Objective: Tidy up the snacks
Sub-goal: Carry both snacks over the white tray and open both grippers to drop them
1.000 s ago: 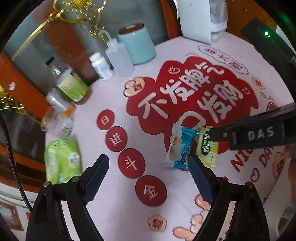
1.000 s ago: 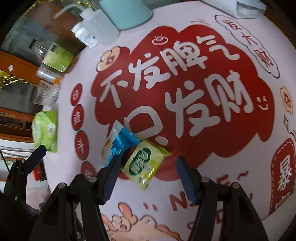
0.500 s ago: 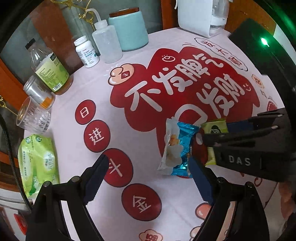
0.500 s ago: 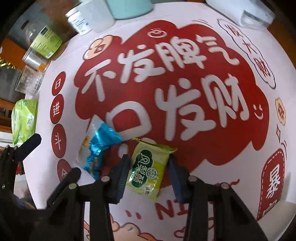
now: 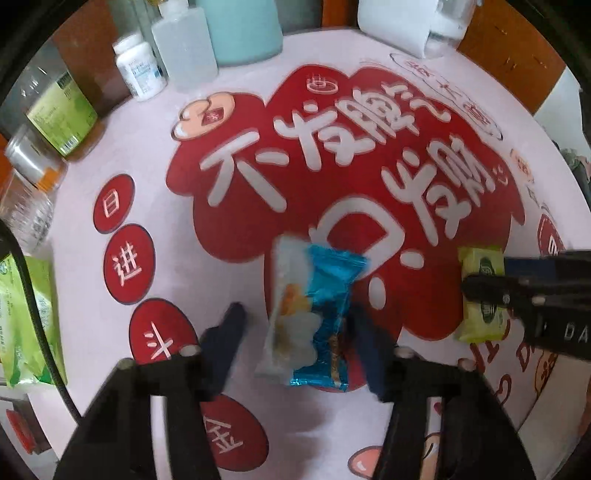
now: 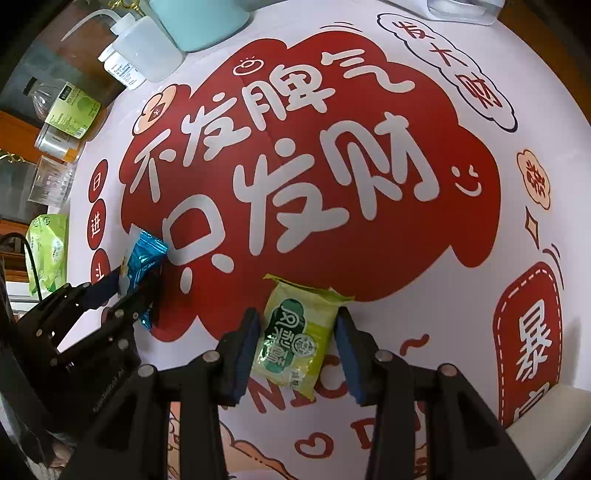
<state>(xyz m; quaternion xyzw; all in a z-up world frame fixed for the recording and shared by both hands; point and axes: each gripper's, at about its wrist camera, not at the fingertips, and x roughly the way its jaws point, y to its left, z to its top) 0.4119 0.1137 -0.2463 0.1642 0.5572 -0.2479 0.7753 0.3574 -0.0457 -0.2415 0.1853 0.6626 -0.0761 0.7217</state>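
A blue and white snack packet (image 5: 314,314) lies on the printed red and white table mat (image 5: 369,110). My left gripper (image 5: 297,336) points down over it, one finger on each side. Its jaws are closing; the left pad (image 5: 231,332) still stands off the wrapper. In the right wrist view the same packet (image 6: 146,254) sits between those fingers at the left. A green snack packet (image 6: 295,325) sits between the blue pads of my right gripper (image 6: 298,332), which is shut on it. The left wrist view shows this green packet (image 5: 480,321) at the right, apart from the blue one.
Along the mat's far left edge stand a teal canister (image 5: 240,29), a squeeze bottle (image 5: 183,44), a white pill bottle (image 5: 138,70), a green-labelled bottle (image 5: 59,110), a can (image 5: 33,158) and a clear cup (image 5: 26,214). A green wipes pack (image 5: 29,317) lies lower left. A white appliance (image 5: 402,26) stands at the back.
My right gripper closed on the green packet and drew it rightward away from the blue one. My left gripper came down over the blue packet and its jaws narrowed.
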